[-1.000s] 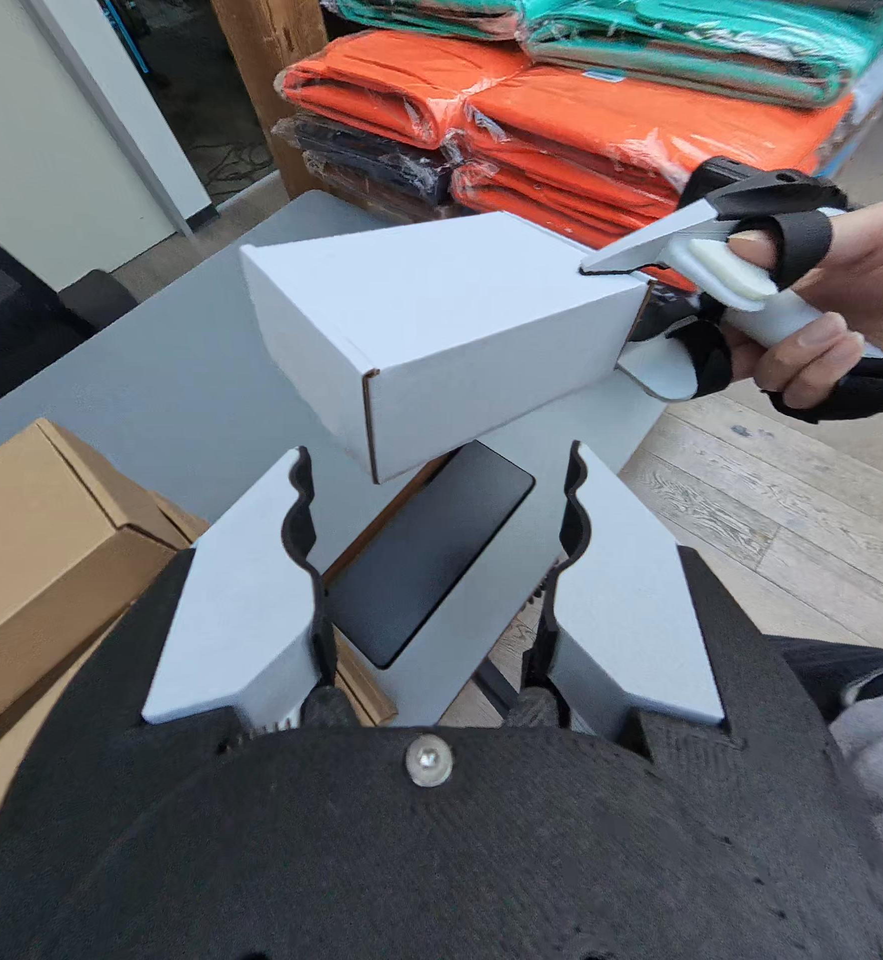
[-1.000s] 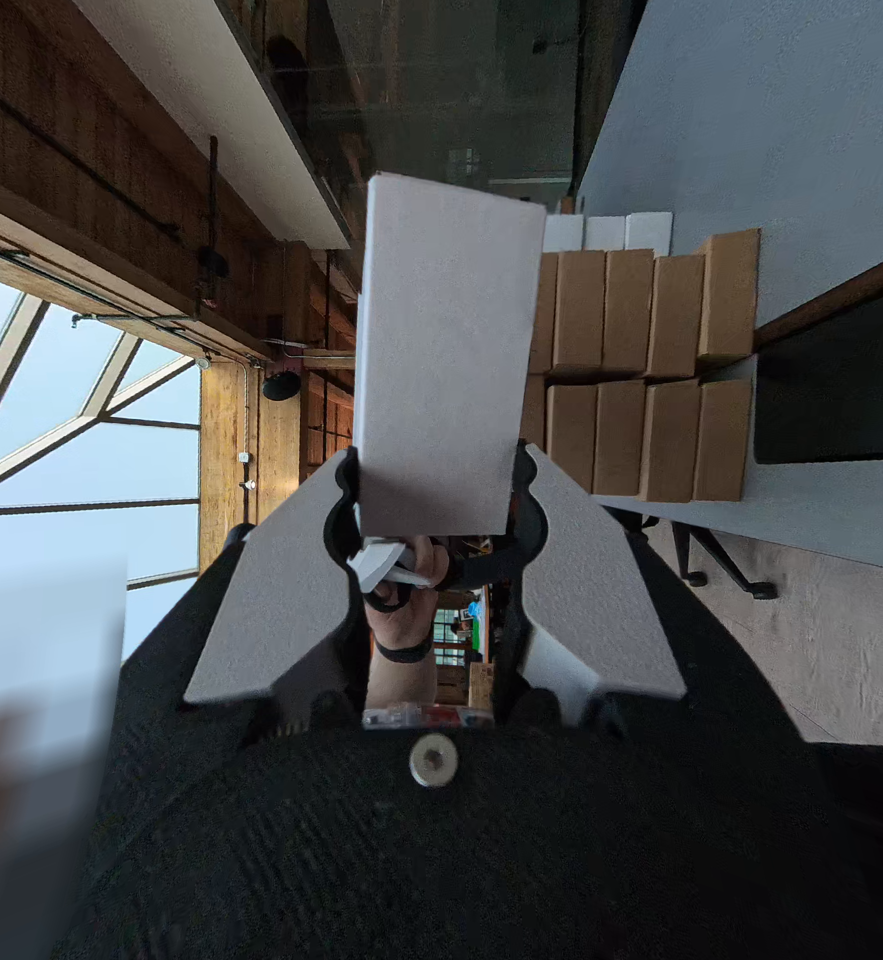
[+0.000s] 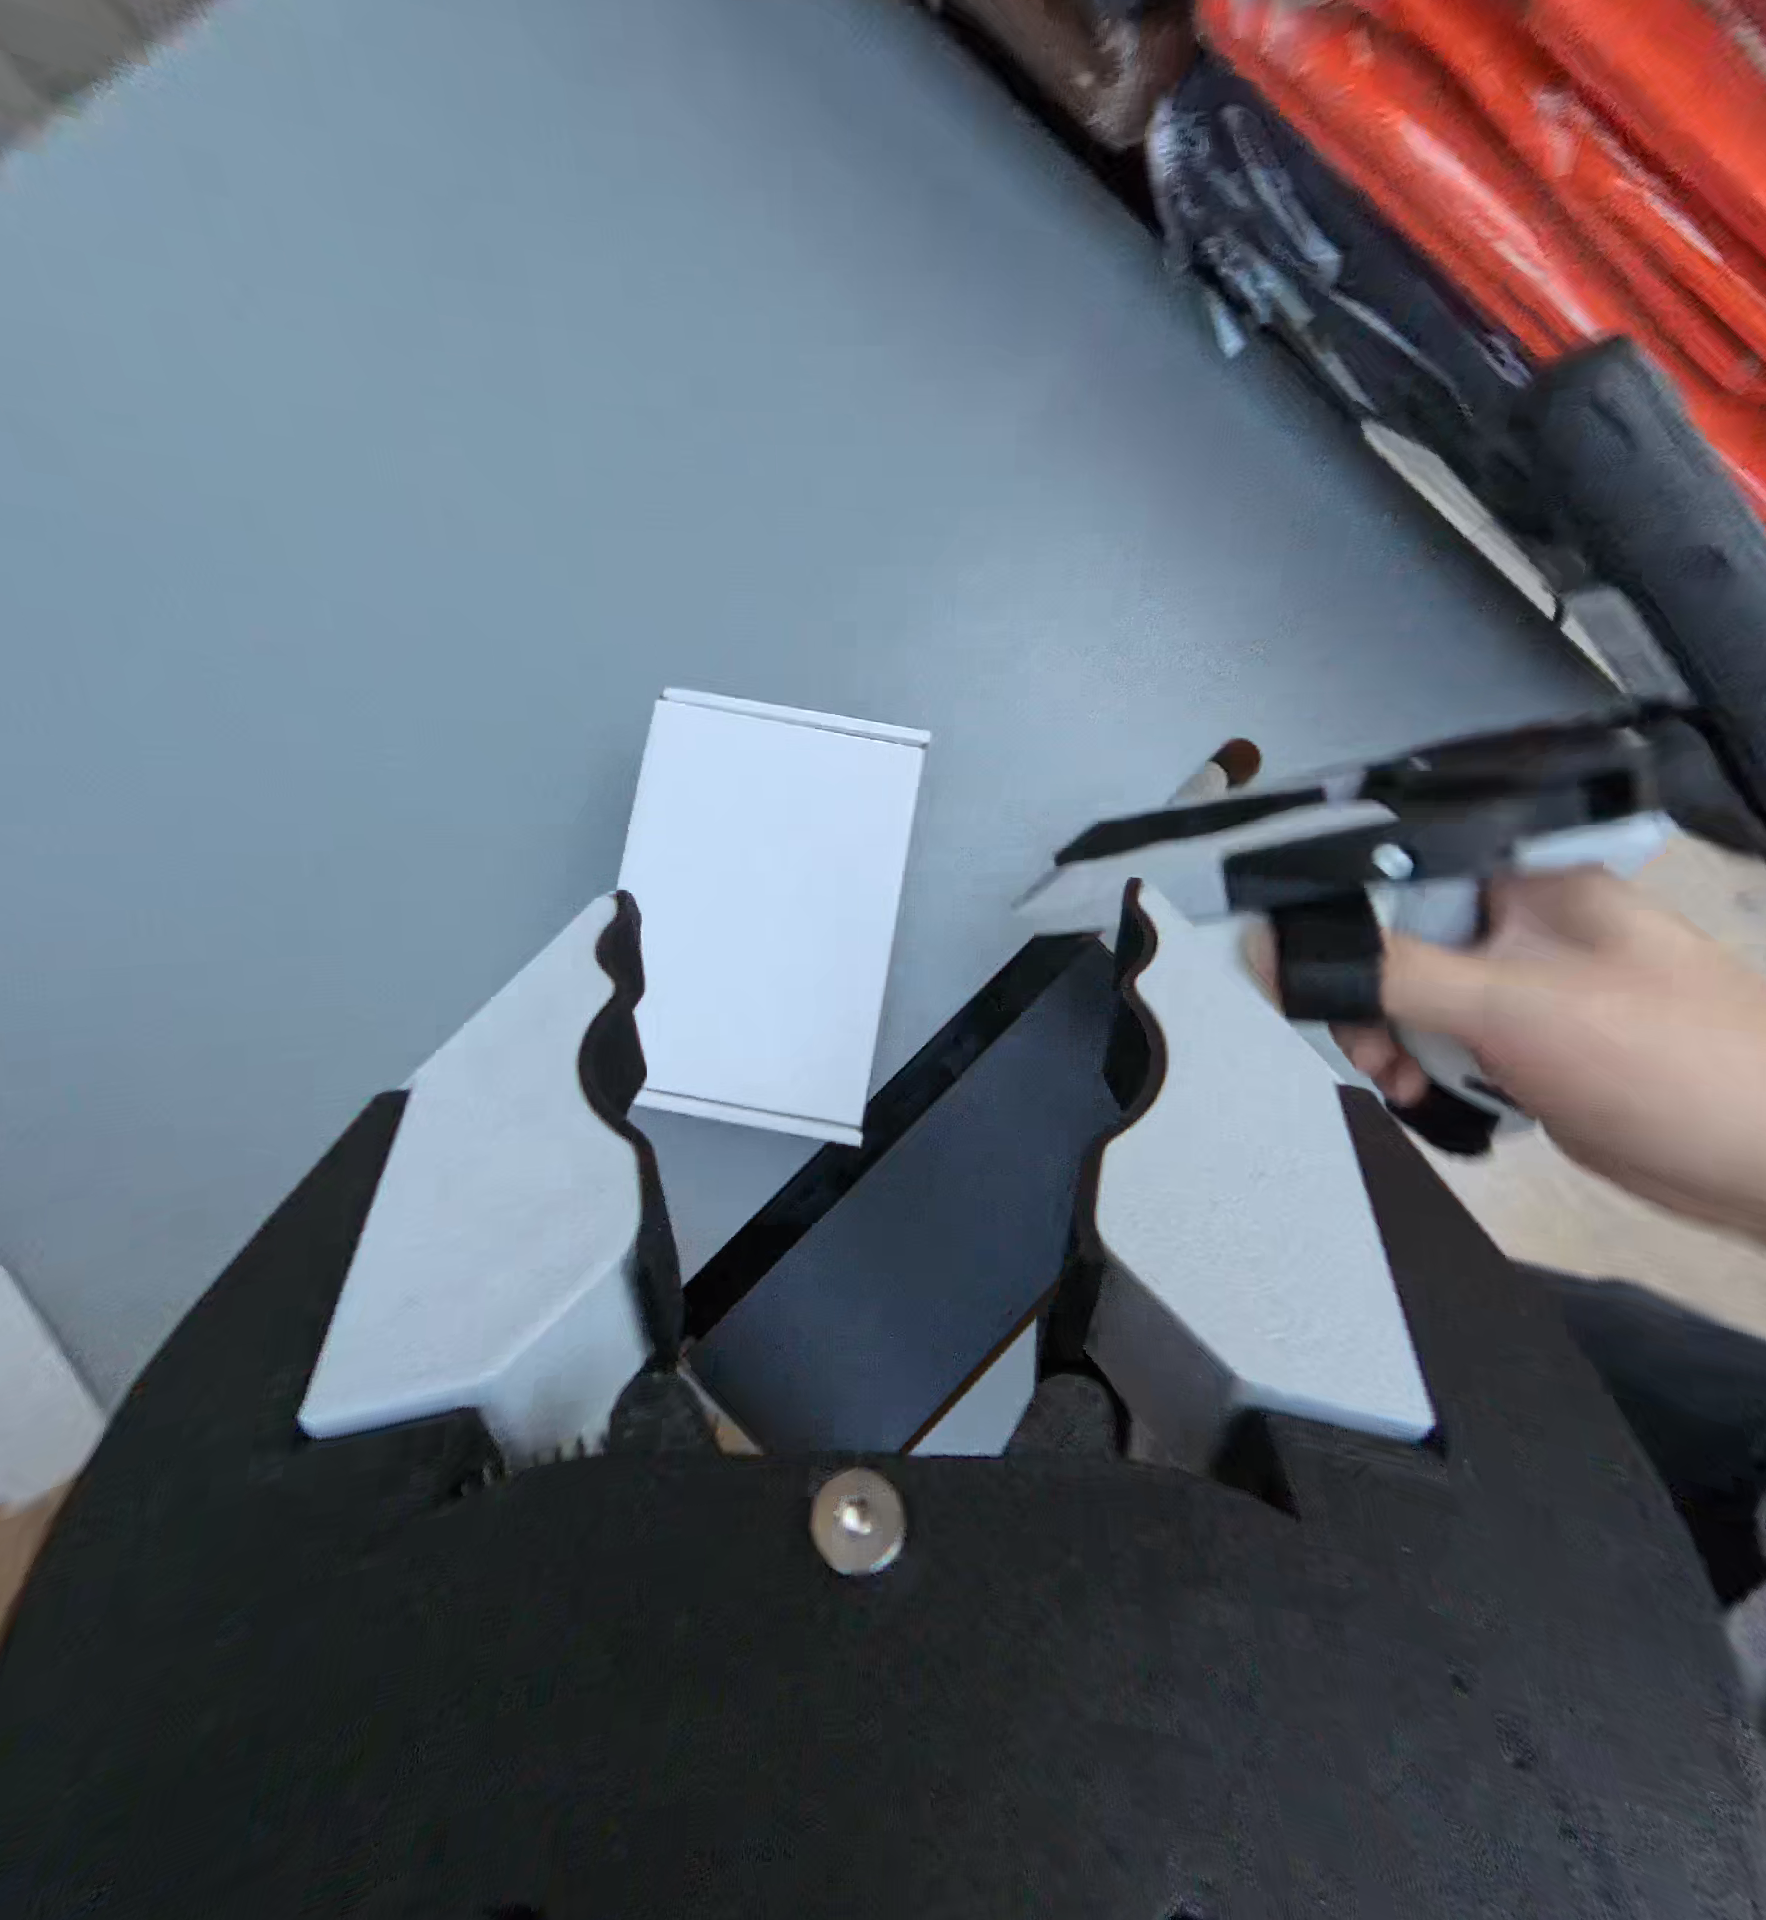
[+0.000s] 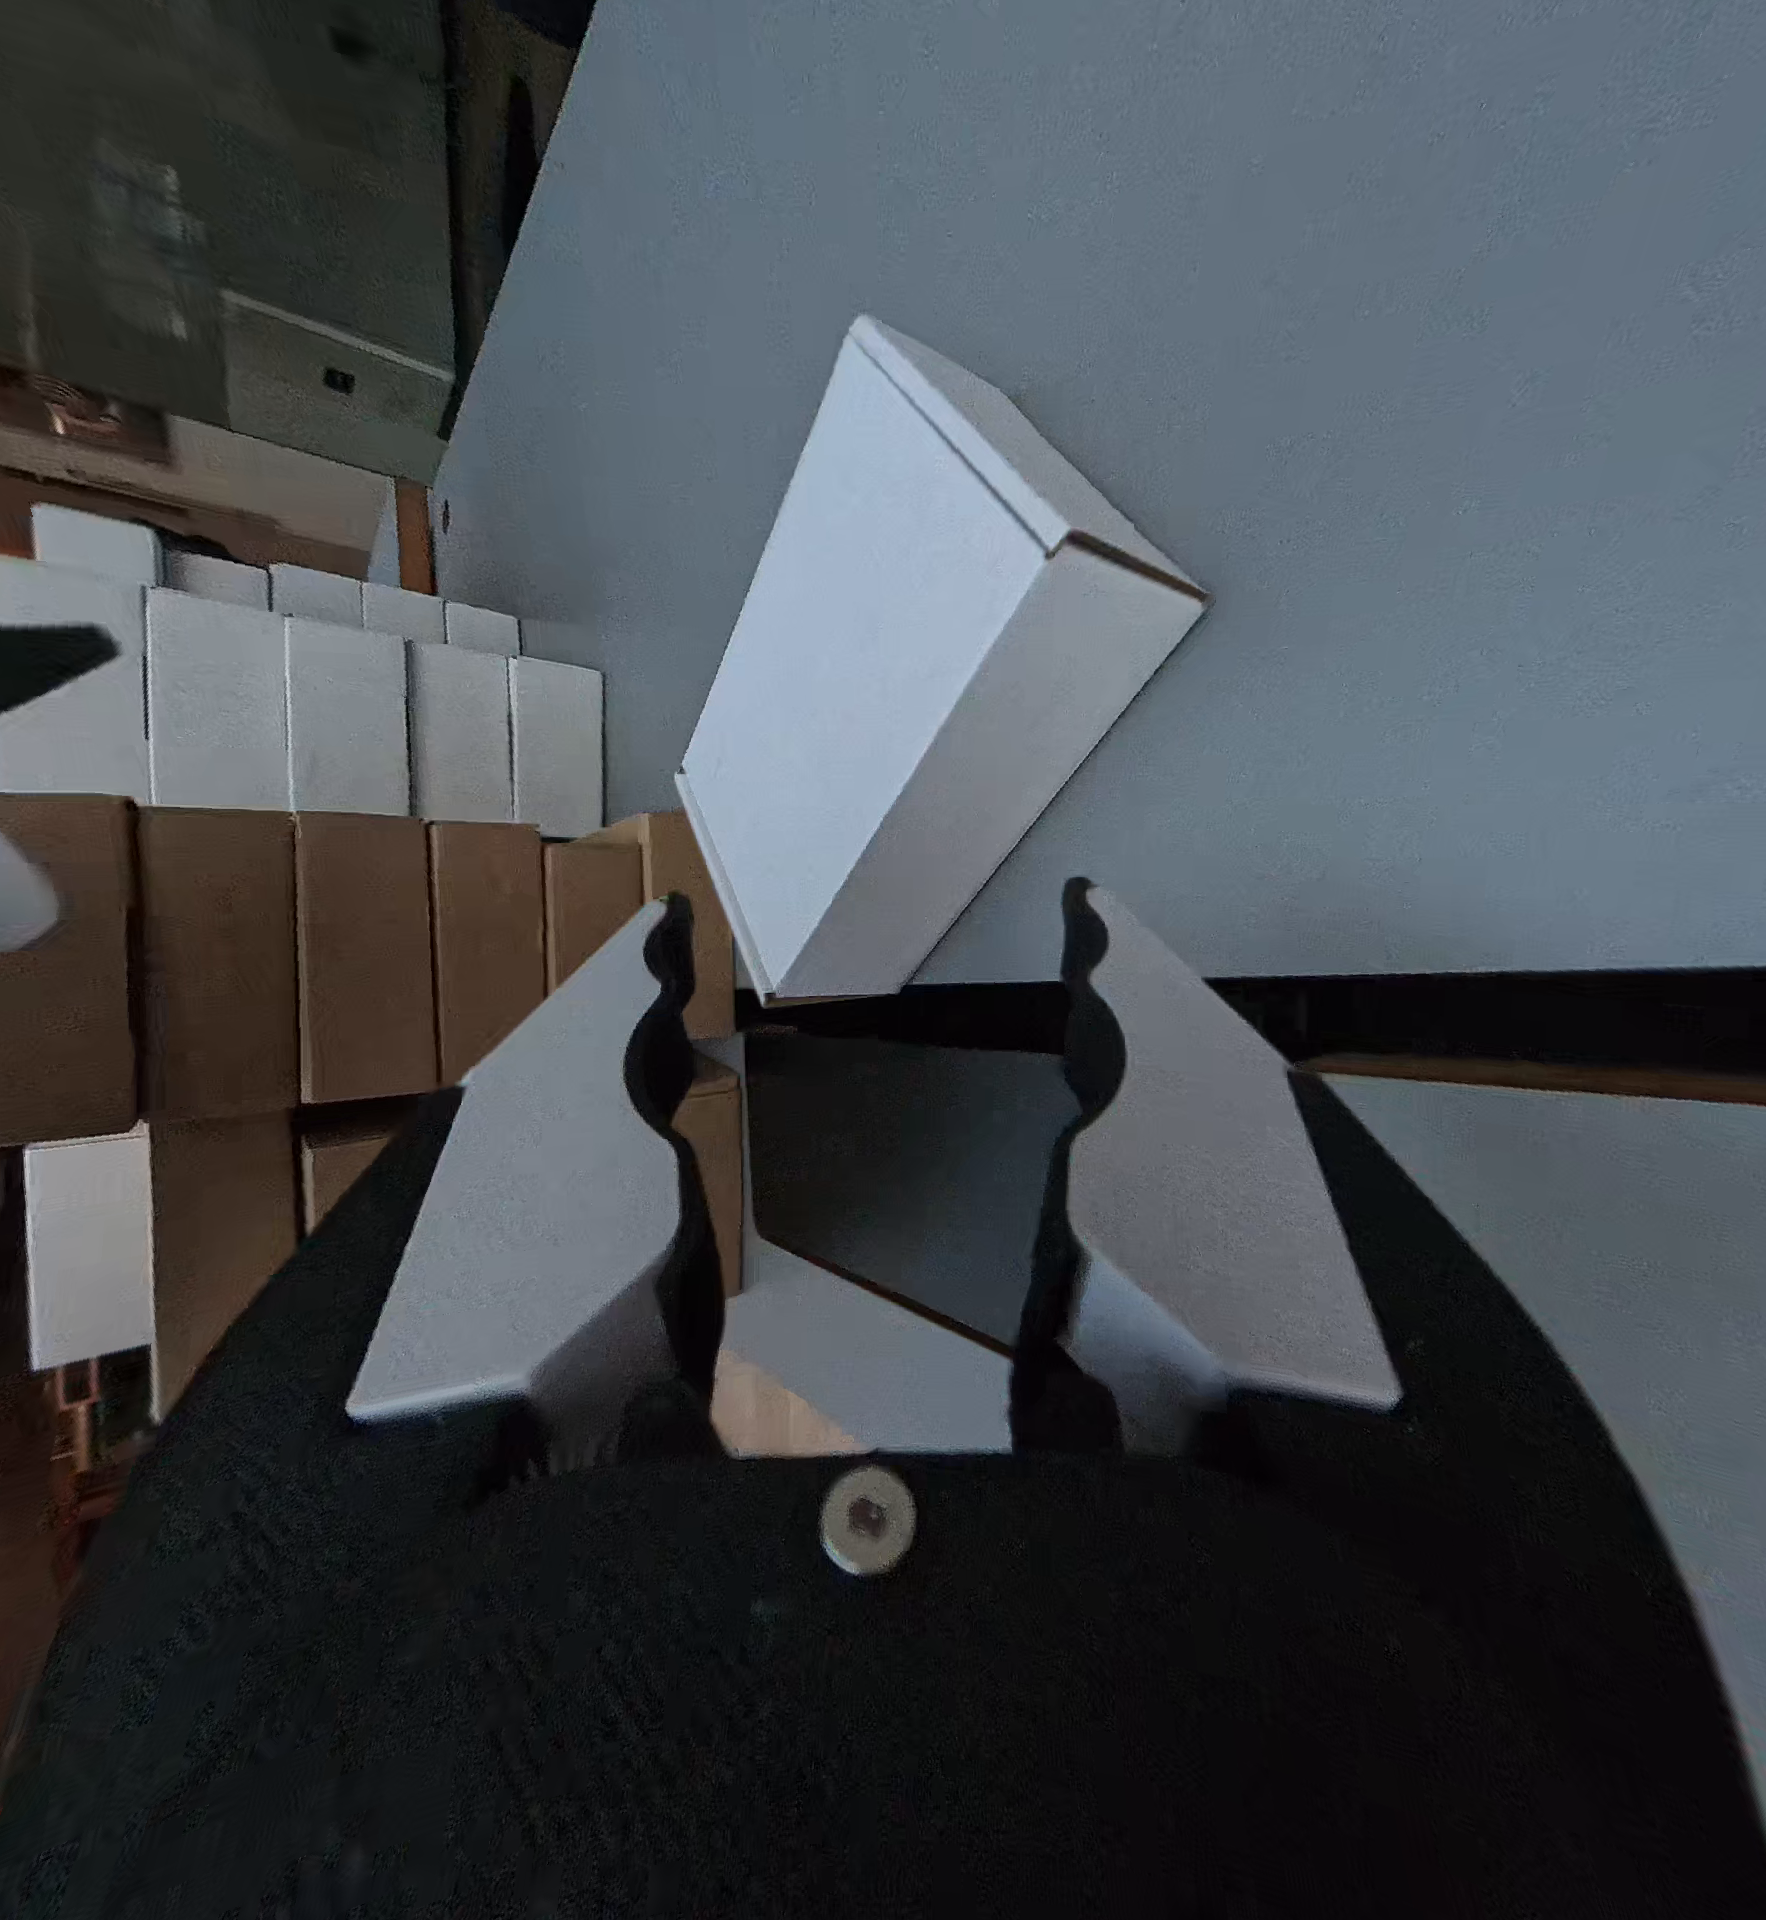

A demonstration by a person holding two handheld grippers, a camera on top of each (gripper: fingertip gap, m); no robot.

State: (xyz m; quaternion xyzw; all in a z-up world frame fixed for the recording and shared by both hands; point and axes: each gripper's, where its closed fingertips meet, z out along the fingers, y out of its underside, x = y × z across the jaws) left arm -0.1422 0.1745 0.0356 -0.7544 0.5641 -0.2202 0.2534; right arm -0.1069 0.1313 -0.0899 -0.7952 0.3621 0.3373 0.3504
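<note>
Your left gripper point(image 3: 877, 914) gapes wide and empty over the closed white cardboard box point(image 3: 770, 920) lying on the grey table point(image 3: 359, 499), your right gripper point(image 4: 874, 904) equally wide, holding nothing, box's near corner overlapping a flat black panel point(image 3: 910, 1257) half hidden behind your fingers.

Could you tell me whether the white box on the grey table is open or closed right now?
Closed. The white box lies flat on the grey table, lid down flush along its edges, and neither gripper touches it.

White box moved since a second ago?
Yes. The white box went down from mid-air in the right gripper onto the grey table, beside the black pad; both grippers open.
</note>
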